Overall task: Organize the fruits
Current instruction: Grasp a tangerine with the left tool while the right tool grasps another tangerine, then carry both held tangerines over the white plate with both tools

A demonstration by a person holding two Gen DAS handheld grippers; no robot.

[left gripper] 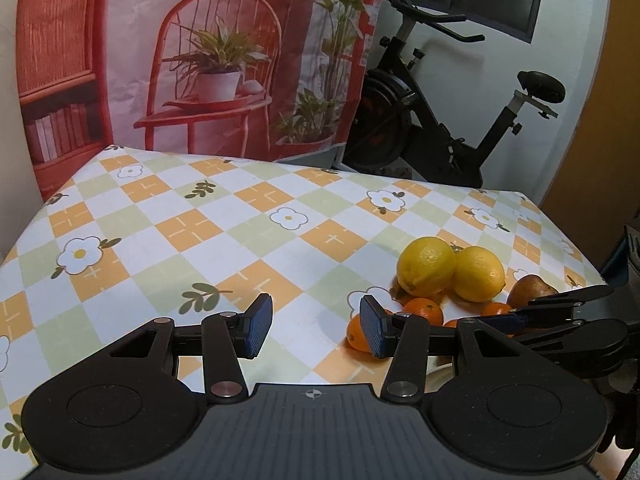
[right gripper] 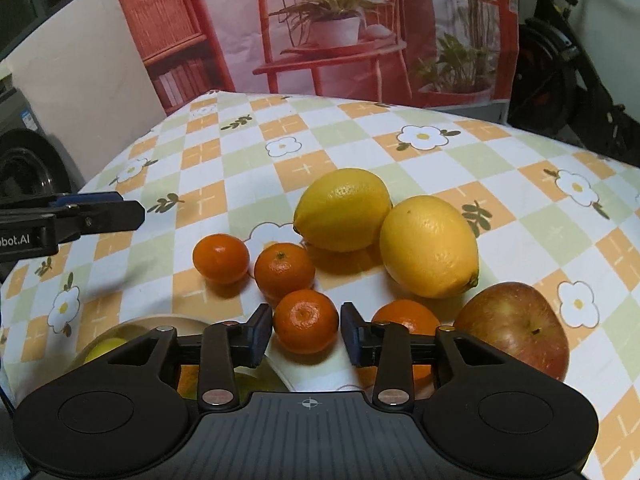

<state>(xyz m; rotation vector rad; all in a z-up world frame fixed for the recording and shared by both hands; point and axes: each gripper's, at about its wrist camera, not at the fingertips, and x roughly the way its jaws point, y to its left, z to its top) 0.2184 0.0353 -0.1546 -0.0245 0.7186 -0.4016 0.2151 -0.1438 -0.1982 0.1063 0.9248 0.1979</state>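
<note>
Our left gripper hangs with jaws parted and empty over the checked surface. Our right gripper has jaws narrowly parted around a mandarin, gripping nothing. Below them, a bowl holds something yellow.

A checkered flower-print tablecloth covers the table. Beyond the right gripper lie two lemons, four mandarins, an apple; a bowl sits lower left.

The tabletop wears a check of orange, pale green and white with white daisies. Two lemons are yellow, the mandarins orange, the apple mottled red. The backdrop is red and pink.
</note>
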